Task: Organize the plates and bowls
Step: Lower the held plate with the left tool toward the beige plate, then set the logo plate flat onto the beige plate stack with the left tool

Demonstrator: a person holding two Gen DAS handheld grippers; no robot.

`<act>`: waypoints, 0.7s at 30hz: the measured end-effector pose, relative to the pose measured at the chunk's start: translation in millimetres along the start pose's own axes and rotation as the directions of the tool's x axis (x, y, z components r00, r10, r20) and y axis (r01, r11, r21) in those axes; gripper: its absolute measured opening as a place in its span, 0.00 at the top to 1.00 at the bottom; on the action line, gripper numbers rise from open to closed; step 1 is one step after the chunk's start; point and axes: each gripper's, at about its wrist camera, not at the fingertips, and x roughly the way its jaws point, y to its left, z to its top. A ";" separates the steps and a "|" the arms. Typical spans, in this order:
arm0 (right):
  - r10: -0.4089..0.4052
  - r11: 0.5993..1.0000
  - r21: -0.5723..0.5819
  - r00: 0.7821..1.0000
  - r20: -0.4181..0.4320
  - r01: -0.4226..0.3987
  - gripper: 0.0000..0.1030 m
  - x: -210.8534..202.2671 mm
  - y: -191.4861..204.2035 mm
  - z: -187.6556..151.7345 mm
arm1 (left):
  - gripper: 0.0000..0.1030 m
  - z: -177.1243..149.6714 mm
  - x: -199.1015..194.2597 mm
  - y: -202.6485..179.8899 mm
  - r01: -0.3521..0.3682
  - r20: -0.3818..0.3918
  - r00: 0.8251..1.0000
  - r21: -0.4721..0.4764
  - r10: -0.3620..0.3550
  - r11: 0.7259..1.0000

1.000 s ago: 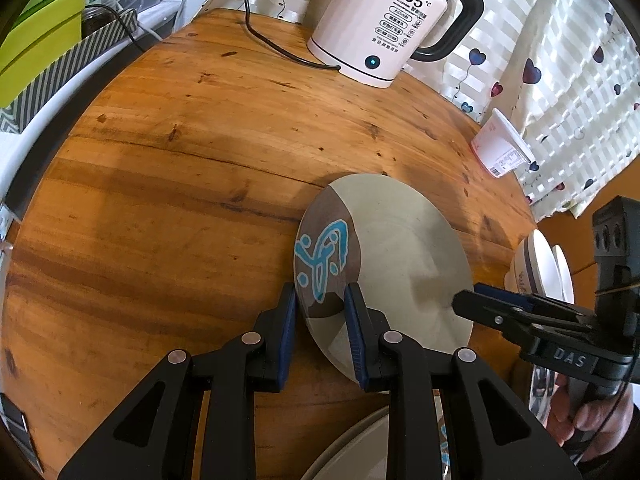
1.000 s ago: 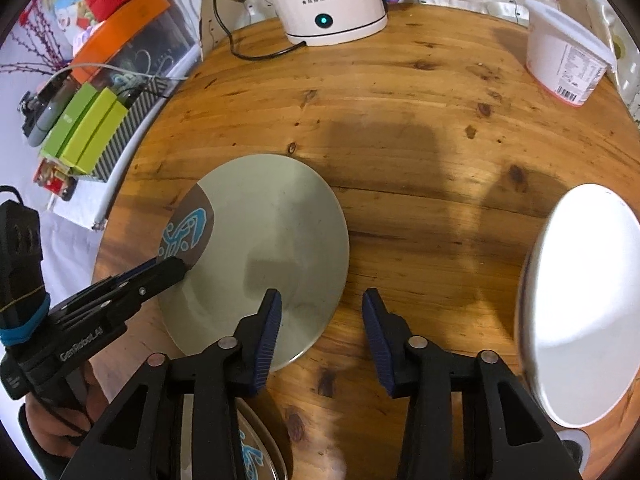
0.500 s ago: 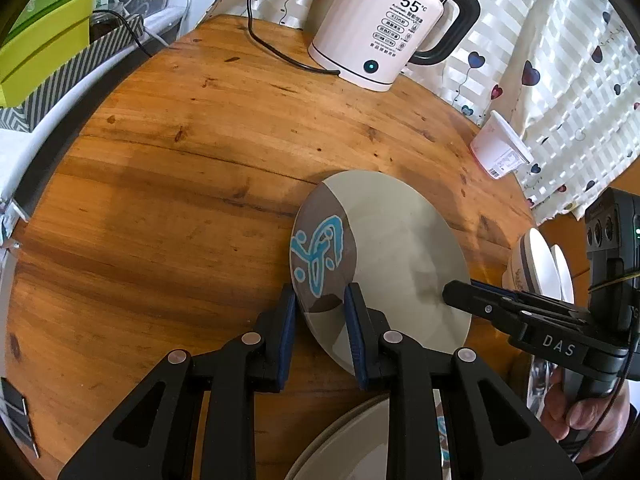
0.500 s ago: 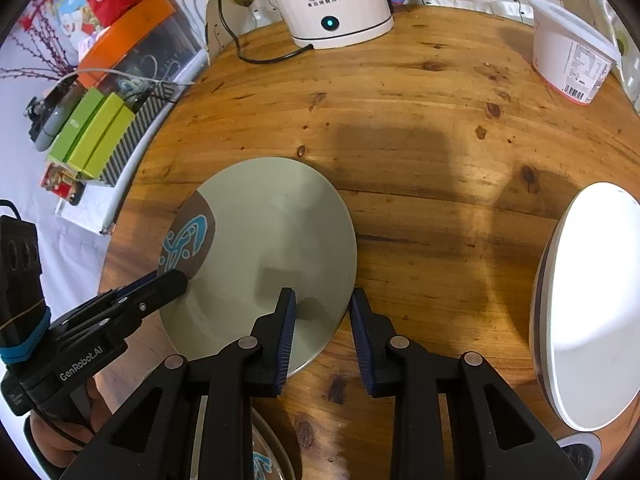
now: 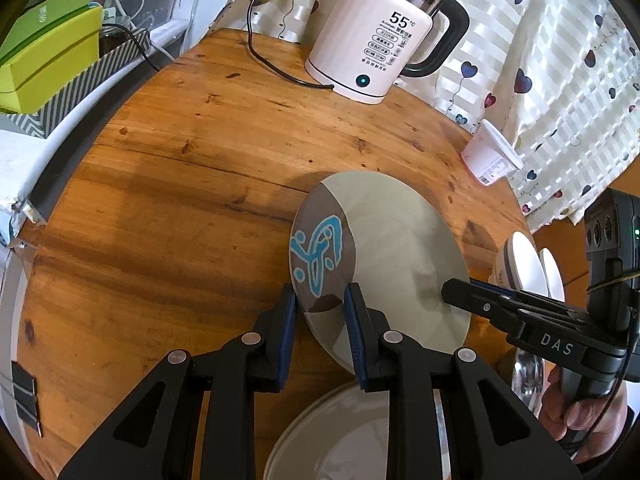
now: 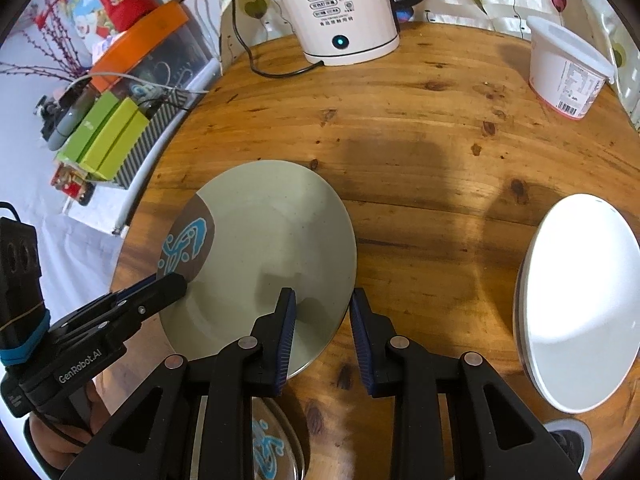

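A beige plate [image 5: 400, 248] with a brown patch and a blue design hangs just above the round wooden table [image 5: 180, 184], held from two sides. My left gripper [image 5: 320, 304] is shut on its near rim beside the brown patch. My right gripper [image 6: 322, 316] is shut on the opposite rim of the plate [image 6: 272, 240], one finger over it and one under. Each wrist view shows the other gripper reaching in from the side. A second plate [image 5: 332, 440] of the same kind lies below, close to me. White bowls [image 6: 580, 304] sit at the table's right edge.
A white electric kettle [image 5: 376, 40] with its cord stands at the back of the table. A white lidded tub [image 6: 564, 68] sits at the back right. Green boxes [image 5: 44, 60] lie on a striped box off the left edge. A curtain hangs behind.
My right gripper's jaws have narrowed onto the plate's rim. The left gripper has risen a little with the plate still in it.
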 end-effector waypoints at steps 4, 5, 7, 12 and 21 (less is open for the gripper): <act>0.012 1.000 -0.008 1.000 0.007 -0.012 0.74 -8.7 3.2 -4.8 | 0.76 -5.9 -10.8 -1.9 0.003 0.012 1.000 -0.007 -0.003 1.000; 0.014 1.000 -0.010 1.000 0.009 -0.014 0.74 -10.9 4.0 -6.5 | 0.76 -8.3 -13.8 -2.7 0.005 0.014 1.000 -0.010 -0.005 1.000; 0.019 1.000 -0.014 1.000 0.011 -0.019 0.74 -15.5 6.0 -10.6 | 0.76 -13.7 -19.6 -3.7 0.006 0.020 1.000 -0.014 -0.006 1.000; 0.033 0.999 -0.026 0.999 0.015 -0.033 0.74 -24.8 11.0 -25.5 | 0.76 -28.3 -32.6 -5.2 0.003 0.034 0.999 -0.020 -0.003 1.000; 0.052 0.997 -0.051 0.999 0.011 -0.051 0.74 -34.3 20.0 -54.1 | 0.76 -61.2 -52.8 -3.6 -0.011 0.047 0.999 -0.041 0.013 0.999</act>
